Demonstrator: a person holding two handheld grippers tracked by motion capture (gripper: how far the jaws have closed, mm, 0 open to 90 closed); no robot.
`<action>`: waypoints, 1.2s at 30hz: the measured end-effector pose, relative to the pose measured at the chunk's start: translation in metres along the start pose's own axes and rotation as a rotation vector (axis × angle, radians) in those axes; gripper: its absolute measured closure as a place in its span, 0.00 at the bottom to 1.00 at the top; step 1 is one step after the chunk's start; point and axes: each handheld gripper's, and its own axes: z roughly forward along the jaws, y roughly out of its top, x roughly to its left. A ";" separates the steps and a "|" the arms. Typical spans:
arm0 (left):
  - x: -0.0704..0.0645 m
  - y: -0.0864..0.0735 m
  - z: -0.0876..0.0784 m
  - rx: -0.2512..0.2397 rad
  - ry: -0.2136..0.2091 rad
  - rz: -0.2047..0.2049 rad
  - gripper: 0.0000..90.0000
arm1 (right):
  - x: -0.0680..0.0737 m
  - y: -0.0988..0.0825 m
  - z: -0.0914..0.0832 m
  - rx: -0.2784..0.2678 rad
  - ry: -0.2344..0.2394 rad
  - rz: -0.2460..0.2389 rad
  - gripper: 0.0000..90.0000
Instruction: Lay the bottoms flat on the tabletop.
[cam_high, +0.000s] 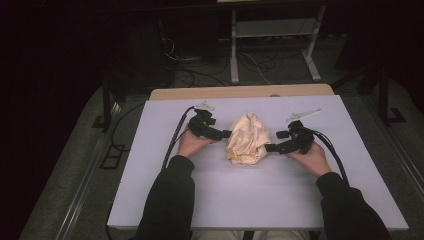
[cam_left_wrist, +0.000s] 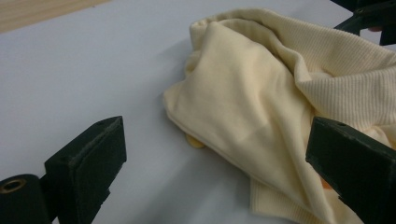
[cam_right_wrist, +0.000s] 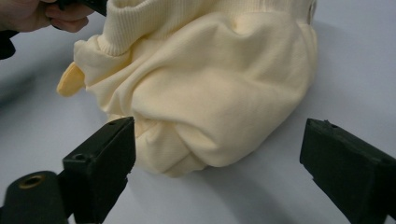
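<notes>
While the soft yellow cloth (cam_high: 247, 138) sits in a crumpled heap in the middle of the white table (cam_high: 150, 165), the left gripper (cam_high: 226, 134) and the right gripper (cam_high: 270, 147) wait on either side of it, both with jaws spread wide and holding nothing. If they pinch too deep, they may grab many folds at once and lift a lump. If they pinch too little, the cloth could slip out.
</notes>
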 end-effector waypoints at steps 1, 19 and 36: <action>0.000 0.001 0.002 0.003 -0.002 0.002 0.05 | 0.001 0.000 0.001 0.003 0.005 0.001 0.13; 0.006 0.015 0.032 0.005 -0.051 -0.065 0.26 | 0.001 -0.002 0.003 -0.001 0.006 0.002 0.62; -0.008 0.021 0.046 0.031 -0.035 -0.072 0.97 | 0.004 0.000 0.004 0.013 -0.056 0.003 0.92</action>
